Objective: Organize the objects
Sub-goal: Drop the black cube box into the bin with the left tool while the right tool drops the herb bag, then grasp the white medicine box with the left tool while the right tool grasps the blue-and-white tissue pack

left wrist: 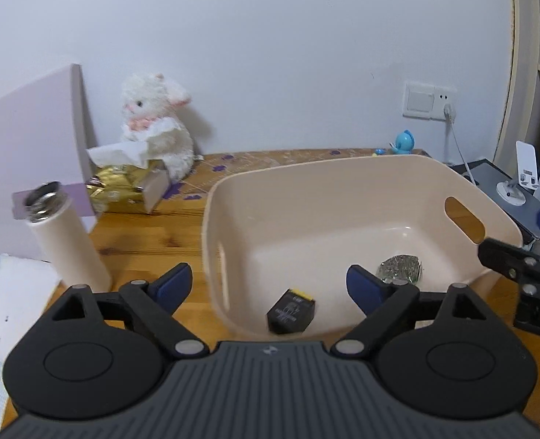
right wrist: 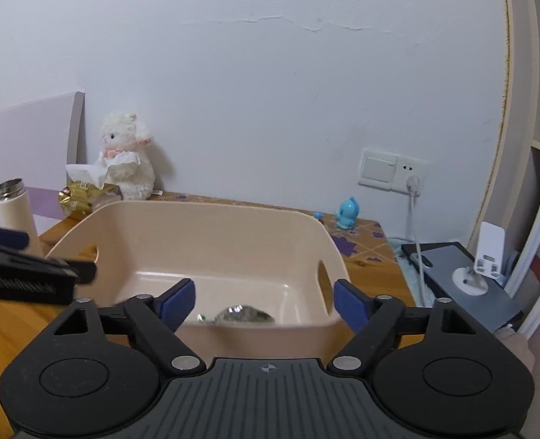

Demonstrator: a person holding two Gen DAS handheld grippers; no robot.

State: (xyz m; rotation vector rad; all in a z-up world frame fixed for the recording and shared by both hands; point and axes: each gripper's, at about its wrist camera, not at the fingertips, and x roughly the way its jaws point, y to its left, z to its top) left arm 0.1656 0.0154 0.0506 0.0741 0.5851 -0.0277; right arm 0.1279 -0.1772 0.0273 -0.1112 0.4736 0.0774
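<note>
Both hand-held grippers empty, jaws spread wide: left hand-held gripper (left wrist: pixel 270 287) poised over the near rim of a beige plastic bin (left wrist: pixel 343 190) on the wooden table (left wrist: pixel 152 234); right hand-held gripper (right wrist: pixel 264 301) just short of that bin's near wall. Inside the bin, a black box (left wrist: pixel 291 311) at 6 o'clock and a silvery foil pouch (left wrist: pixel 399 269) at 4 o'clock. Outside, a white bottle (left wrist: pixel 66 241) at 9 o'clock, a plush lamb (left wrist: pixel 156 124) and gold packet (left wrist: pixel 118 183) at 10 o'clock.
</note>
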